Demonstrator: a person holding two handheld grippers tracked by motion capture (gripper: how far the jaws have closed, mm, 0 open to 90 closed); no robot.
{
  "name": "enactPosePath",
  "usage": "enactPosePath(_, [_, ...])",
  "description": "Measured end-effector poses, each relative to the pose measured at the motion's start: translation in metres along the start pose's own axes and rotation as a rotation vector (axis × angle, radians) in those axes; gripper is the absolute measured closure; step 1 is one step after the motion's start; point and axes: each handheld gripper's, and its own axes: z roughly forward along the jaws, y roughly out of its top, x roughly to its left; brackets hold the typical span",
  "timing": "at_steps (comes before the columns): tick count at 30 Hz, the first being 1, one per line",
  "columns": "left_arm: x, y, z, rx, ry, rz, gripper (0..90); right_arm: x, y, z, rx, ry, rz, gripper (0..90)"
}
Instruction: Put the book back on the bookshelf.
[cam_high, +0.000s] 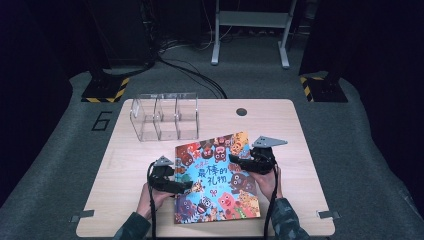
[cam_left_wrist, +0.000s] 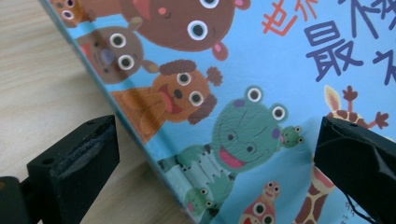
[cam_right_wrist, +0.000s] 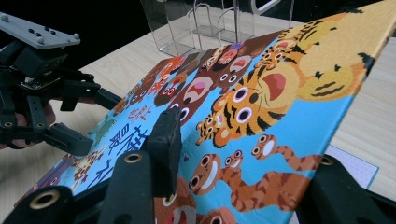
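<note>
The picture book (cam_high: 216, 177) lies on the desk (cam_high: 120, 165) near its front edge, a bit right of the middle, with the clear plastic rack (cam_high: 165, 116) behind it toward the back left. The left gripper (cam_high: 182, 186) is at the book's left edge, and its jaws stand wide, one over the bare wood and one over the cover, so they hold nothing. The right gripper (cam_high: 235, 160) is at the book's right edge, which looks lifted off the desk; its jaws are wide too, with the cover between them, not pinched yet. If the right jaws close on just the thin edge, the smooth cover could slip out and the book could flop down. It could also slide left and bump the left gripper. The cover (cam_left_wrist: 261, 84) has big Chinese words; I can read 最棒的礼物, and some small orange words above are too blurry. A number 6 (cam_high: 102, 121) is on the floor mat left of the desk.
</note>
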Motion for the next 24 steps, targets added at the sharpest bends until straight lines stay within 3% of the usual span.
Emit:
enactPosePath(2, [-0.0004,0.0011,0.0005,0.002,-0.001,0.001,0.0,0.0004,-0.0003,-0.0005,-0.002,-0.001,-0.001,54.1])
enactPosePath(9, [0.0049,0.0027,0.0013,0.021,-0.069,0.006,0.5,0.0002,-0.0038,-0.0019,-0.025,0.018,-0.005,54.2])
enactPosePath(12, [0.0056,0.0024,0.0012,0.017,-0.074,0.001,1.2,-0.0014,-0.0047,-0.0010,-0.027,0.022,0.002,54.1])
enactPosePath(16, [0.0071,0.0010,-0.0022,-0.006,-0.083,-0.002,3.9,-0.0008,-0.0040,-0.0018,-0.019,0.022,0.019,54.0])
enactPosePath(19, [0.0071,0.0005,-0.0039,0.010,-0.097,-0.009,5.6,-0.0004,-0.0010,-0.0007,0.011,0.021,0.066,54.0])
enactPosePath(21, [0.0084,0.0008,-0.0055,0.026,-0.102,0.002,5.8,-0.0001,0.0004,0.0003,0.022,0.019,0.073,53.7])
enactPosePath(23, [0.0076,-0.0002,-0.0063,0.014,-0.107,-0.018,6.2,0.0014,0.0025,0.0012,0.032,0.011,0.083,53.0])
enactPosePath(24, [0.0087,0.0000,-0.0073,0.019,-0.105,-0.003,6.5,0.0014,0.0036,0.0015,0.044,0.007,0.089,52.9])
